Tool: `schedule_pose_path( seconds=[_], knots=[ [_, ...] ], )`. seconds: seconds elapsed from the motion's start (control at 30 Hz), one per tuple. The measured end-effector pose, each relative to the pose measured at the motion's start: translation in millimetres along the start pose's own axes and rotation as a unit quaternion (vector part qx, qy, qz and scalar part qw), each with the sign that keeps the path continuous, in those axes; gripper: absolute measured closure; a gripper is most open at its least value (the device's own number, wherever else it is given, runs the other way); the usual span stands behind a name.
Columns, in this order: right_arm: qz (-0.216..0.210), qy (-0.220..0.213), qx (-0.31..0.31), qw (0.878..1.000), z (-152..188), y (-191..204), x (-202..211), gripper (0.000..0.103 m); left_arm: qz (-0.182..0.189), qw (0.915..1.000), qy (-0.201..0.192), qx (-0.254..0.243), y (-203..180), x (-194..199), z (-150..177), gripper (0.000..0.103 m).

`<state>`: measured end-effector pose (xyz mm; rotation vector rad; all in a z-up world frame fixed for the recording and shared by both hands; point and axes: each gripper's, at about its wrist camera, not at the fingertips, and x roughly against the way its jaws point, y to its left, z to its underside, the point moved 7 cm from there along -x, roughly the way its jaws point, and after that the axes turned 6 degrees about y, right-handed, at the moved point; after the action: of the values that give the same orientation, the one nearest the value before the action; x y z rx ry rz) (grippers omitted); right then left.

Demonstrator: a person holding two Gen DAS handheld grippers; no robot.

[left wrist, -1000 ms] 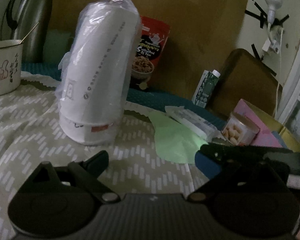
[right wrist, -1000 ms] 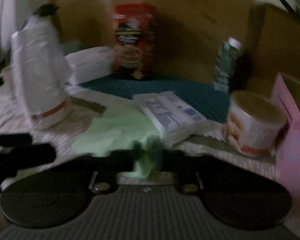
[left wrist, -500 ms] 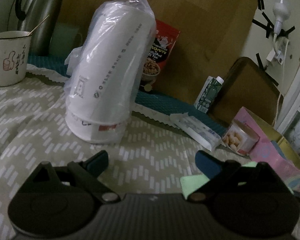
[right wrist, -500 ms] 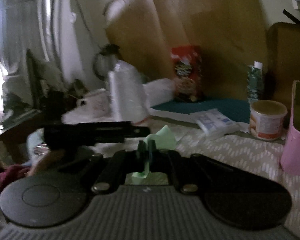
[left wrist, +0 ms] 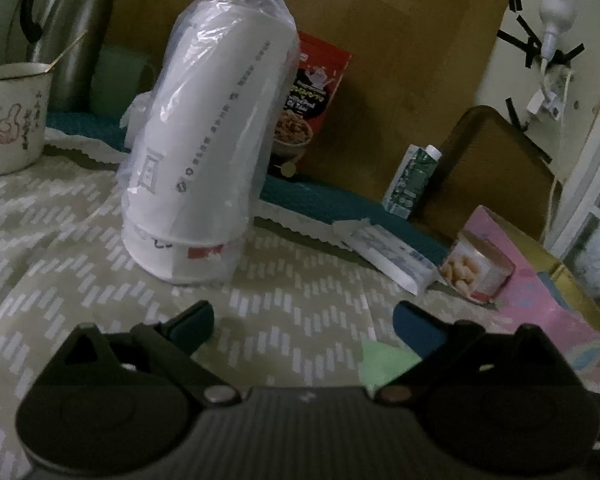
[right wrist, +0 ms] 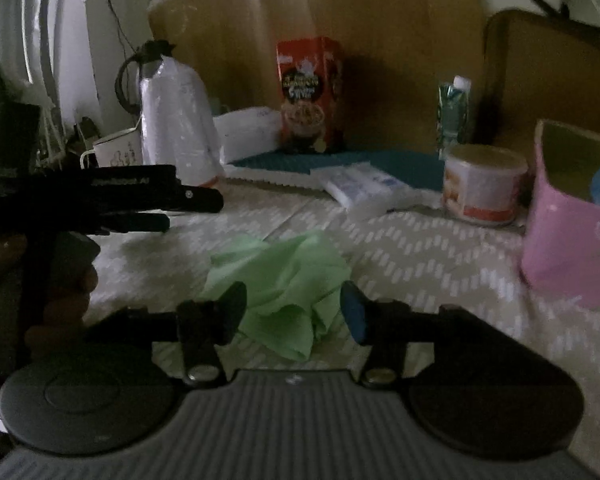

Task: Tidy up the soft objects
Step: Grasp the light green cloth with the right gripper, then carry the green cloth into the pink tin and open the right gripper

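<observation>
Since the room is dim, detail is coarse: what follows keeps to what reads clearly
Cloth: a thin green cloth [right wrist: 284,280] lies crumpled on the patterned worktop [right wrist: 420,248], just ahead of the right claw
Right claw [right wrist: 294,312]: spread wide, nothing pinched; the cloth sits between and just beyond its tips, whether touching I cannot tell
Left claw [left wrist: 304,326]: spread and empty, low over the worktop; a corner of the cloth shows beside its right fingertip [left wrist: 416,326]
Handling: looks light and limp, so it should drape and bunch, not hold shape; not fragile, unlikely to slip once pinched
Where to take hold: the raised fold near the middle of the heap, or a free corner, so both tips close on fabric, not on the table covering beneath
Risk: catching the table covering along with it
Nearby: pink box [right wrist: 572,216] to the right, round tin [right wrist: 482,180], wrapped stack of paper cups [left wrist: 204,140] well apart from the cloth
</observation>
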<state>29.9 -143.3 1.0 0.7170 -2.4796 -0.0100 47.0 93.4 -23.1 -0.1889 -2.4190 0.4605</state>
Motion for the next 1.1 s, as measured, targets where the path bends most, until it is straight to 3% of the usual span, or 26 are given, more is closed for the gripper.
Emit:
schedule_pose_path(
  seconds=[0.17,0.33,0.4,0.43,0.5,0.53,0.57,0.6,0.67,0.73,0.93,1.1],
  knots=[
    [0.009,-0.003,0.024,1.0,4.7,1.0,7.6,0.031,0.037,0.999,0.021,-0.01,-22.2,8.2,10.5,0.003],
    [0.011,0.023,0.055,0.998,3.9,9.6,-10.2,0.023,0.056,0.9958,0.056,-0.046,-56.1,4.7,20.5,0.003],
    [0.019,0.04,0.077,0.996,6.6,13.6,-20.8,0.025,0.069,0.9935,0.073,-0.052,-65.6,0.7,25.0,0.003],
    [0.013,0.038,0.074,0.996,6.3,14.7,-21.7,0.031,0.077,0.9919,0.085,-0.054,-70.2,-2.3,28.4,0.003],
    [0.001,0.035,0.071,0.997,4.0,15.1,-21.3,0.057,0.087,0.9896,0.099,-0.058,-77.7,-7.2,36.6,0.005],
    [0.001,0.031,0.073,0.997,3.4,15.6,-20.4,0.078,0.079,0.9898,0.096,-0.07,-83.0,-8.0,38.6,0.007],
    [-0.005,0.03,0.07,0.997,3.6,15.2,-19.5,0.088,0.085,0.9889,0.097,-0.075,-87.1,-7.9,39.8,0.015],
    [-0.006,0.028,0.065,0.997,4.3,13.8,-18.6,0.089,0.103,0.987,0.103,-0.068,-90.5,-7.3,40.0,0.022],
    [-0.007,0.024,0.051,0.998,6.3,10.3,-15.0,0.09,0.142,0.9811,0.122,-0.049,-96.7,-7.4,38.1,0.044],
    [-0.002,0.012,0.036,0.999,7.6,6.2,-8.9,0.091,0.136,0.9821,0.119,-0.053,-103.3,-6.5,34.3,0.054],
    [0.052,-0.063,0.041,0.996,1.0,-10.5,26.2,0.091,0.177,0.9749,0.095,-0.095,-154.1,-0.8,15.2,0.055],
    [0.119,-0.13,0.034,0.984,-11.8,-45.5,68.1,0.091,0.232,0.9607,0.092,-0.121,-211.1,-9.3,-1.6,0.055]
  ],
)
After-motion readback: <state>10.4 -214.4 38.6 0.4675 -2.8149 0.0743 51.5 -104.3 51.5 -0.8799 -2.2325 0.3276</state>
